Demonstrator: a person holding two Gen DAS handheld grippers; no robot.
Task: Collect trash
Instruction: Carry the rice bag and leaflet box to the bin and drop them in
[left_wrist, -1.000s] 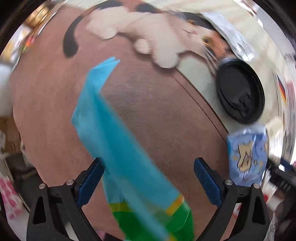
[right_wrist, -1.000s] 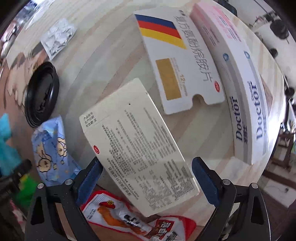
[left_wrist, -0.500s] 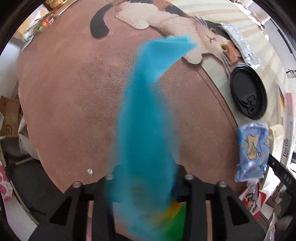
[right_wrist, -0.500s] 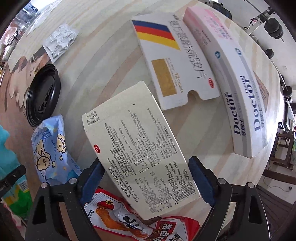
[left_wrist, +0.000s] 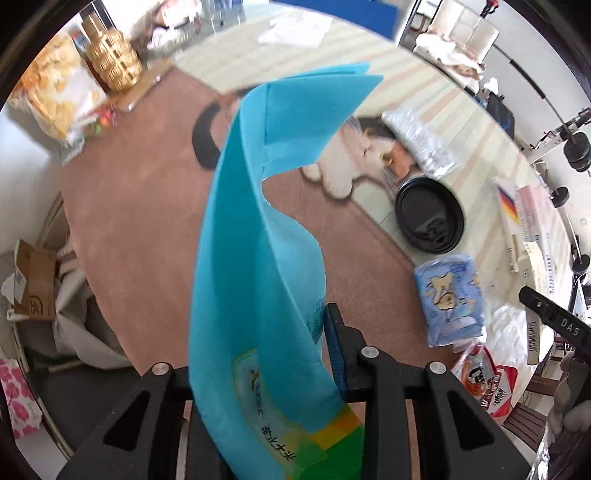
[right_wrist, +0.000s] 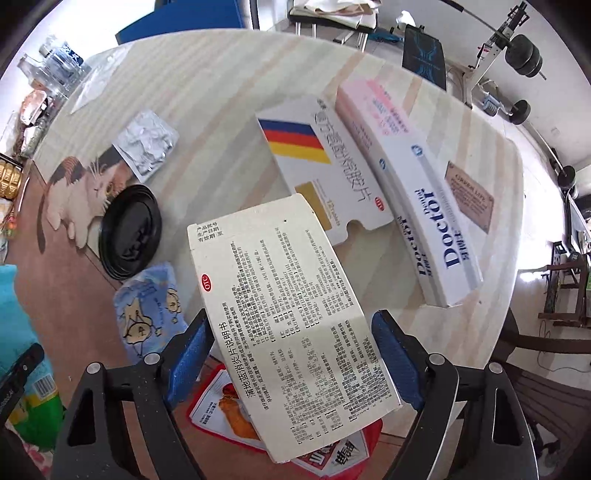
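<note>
Rising tall and limp between the closed fingers of the left gripper: a turquoise plastic bag with green and yellow bands at its base, lifted clear of the brown mat, folding over at its top, printed with small characters near the bottom, slightly blurred. Pinching it from both sides, the blue-padded right finger pressing into the plastic, the left finger hidden behind the bag. Lying beyond on the mat's edge: a round black plastic cup lid, and just below it a pale blue wrapper printed with cartoon animals, then a red snack packet nearer the rim. Sitting under the right gripper: a cream flat carton covered in dense black print with a red OTC mark, tilted, its lower half between the wide-spread blue pads; impossible to tell whether the pads are touching it. Resting farther out on the pale striped tabletop: a white carton with blue, red and yellow stripes, touching a long white and pink Doctor box, and a crumpled silver blister sheet well apart to the left.
</note>
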